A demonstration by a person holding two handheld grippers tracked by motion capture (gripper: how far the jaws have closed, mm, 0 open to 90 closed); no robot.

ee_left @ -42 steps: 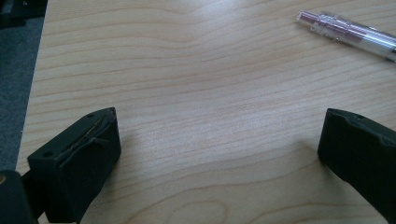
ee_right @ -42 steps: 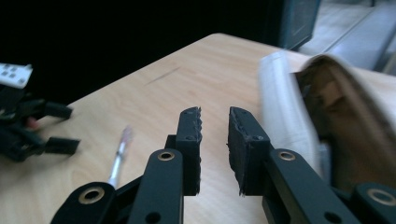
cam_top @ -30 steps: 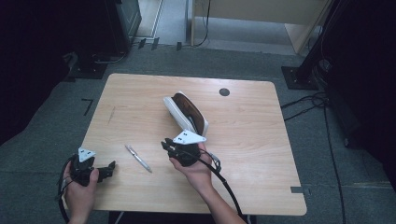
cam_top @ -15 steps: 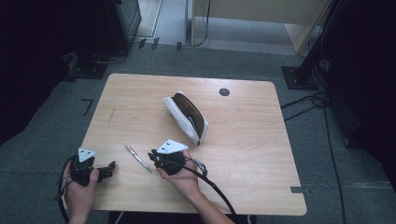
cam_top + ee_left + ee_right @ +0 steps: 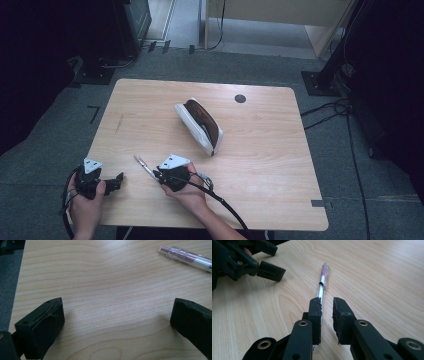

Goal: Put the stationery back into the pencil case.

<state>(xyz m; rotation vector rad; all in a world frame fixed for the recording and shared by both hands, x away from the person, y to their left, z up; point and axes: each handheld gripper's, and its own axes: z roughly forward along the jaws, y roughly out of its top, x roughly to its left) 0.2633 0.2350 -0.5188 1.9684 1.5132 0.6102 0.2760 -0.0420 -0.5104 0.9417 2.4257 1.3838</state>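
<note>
A clear pen (image 5: 143,165) with a pink end lies on the wooden table (image 5: 270,150) near its front left. My right gripper (image 5: 155,174) sits low over the pen's near end. In the right gripper view its jaws (image 5: 327,301) stand only a narrow gap apart, and the pen (image 5: 322,285) runs under the left jaw's inner edge, not in the gap. My left gripper (image 5: 119,180) rests at the front left corner, wide open (image 5: 117,307) on bare wood, with the pen (image 5: 187,258) farther off. A white pencil case (image 5: 200,124) with a brown inside lies open mid-table.
A small black grommet (image 5: 240,98) is set in the table's far side. The left gripper (image 5: 272,260) shows a short way beyond the pen in the right gripper view. Dark stands and cables sit on the grey floor around the table.
My right gripper has moved left and toward the table's front, from beside the pencil case to the pen's near end. The left gripper has stayed where it was.
</note>
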